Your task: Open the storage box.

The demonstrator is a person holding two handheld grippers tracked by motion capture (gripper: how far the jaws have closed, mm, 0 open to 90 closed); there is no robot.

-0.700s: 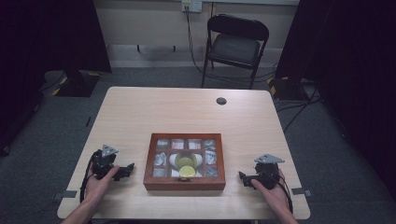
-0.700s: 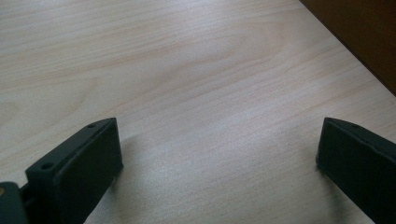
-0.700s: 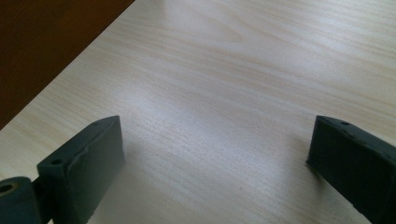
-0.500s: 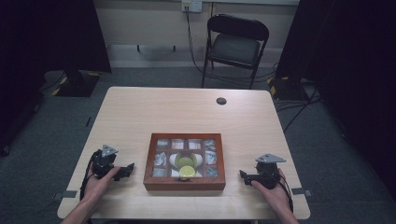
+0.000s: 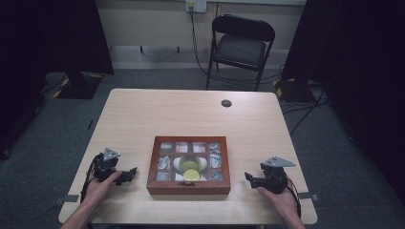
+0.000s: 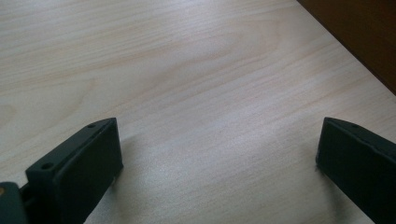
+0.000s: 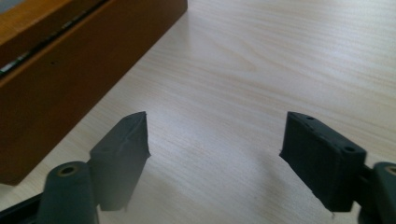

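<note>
Wooden box (image 5: 188, 164) sits at the table's (image 5: 191, 114) near-centre, lid closed, w/ a yellow-green cup (image 5: 191, 175) seen thru its glass. Looks like the approach step, nothing gripped yet. Next move prob needs both grippers closing in on the box sides. Left gripper (image 5: 128, 174) and right gripper (image 5: 248, 178) rest low on the table, 1 each side, jaws wide apart & empty, pointing inward.

A light wooden desk (image 5: 191, 114) stands on grey carpet (image 5: 57, 133). A small dark round cap (image 5: 226, 103) sits in the desktop near its far edge. Beyond the desk a black folding chair (image 5: 241, 45) faces the wall, where cables (image 5: 195, 33) hang from a socket (image 5: 196, 5).
</note>
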